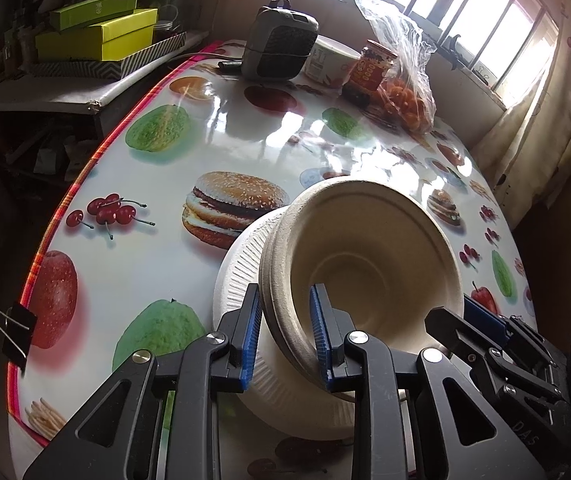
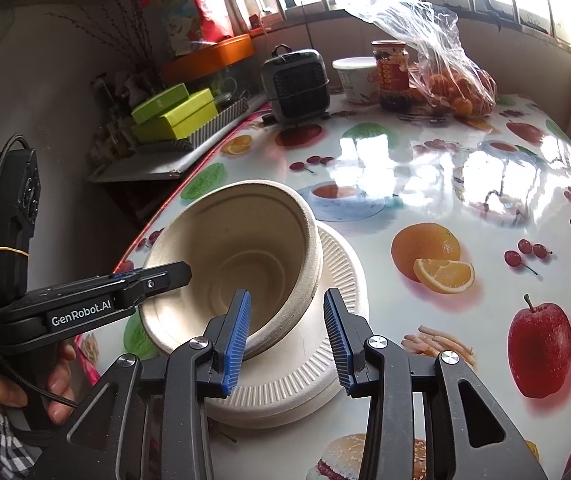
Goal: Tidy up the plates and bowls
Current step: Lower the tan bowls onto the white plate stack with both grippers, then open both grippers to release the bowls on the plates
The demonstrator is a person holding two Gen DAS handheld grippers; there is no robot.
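Note:
A stack of tan paper bowls (image 1: pixel 365 248) (image 2: pixel 237 248) rests on a stack of white ribbed paper plates (image 1: pixel 237 280) (image 2: pixel 341 264) on the fruit-print table. My left gripper (image 1: pixel 285 300) straddles the bowls' left rim, one blue pad outside and one inside, with a thin gap showing, so it is open. My right gripper (image 2: pixel 287 300) straddles the opposite rim, its outer pad clearly off the wall, also open. Each gripper shows in the other's view: the right gripper (image 1: pixel 451 312) at the bowl's right edge, the left gripper (image 2: pixel 161 282) at its left edge.
At the table's far end stand a small grey heater (image 1: pixel 281 44), a white tub (image 1: pixel 329 60), a red-labelled jar (image 1: pixel 369 68) and a plastic bag of oranges (image 1: pixel 405 92). A binder clip (image 1: pixel 13 332) grips the table's left edge. Green boxes (image 1: pixel 97 32) sit on a side shelf.

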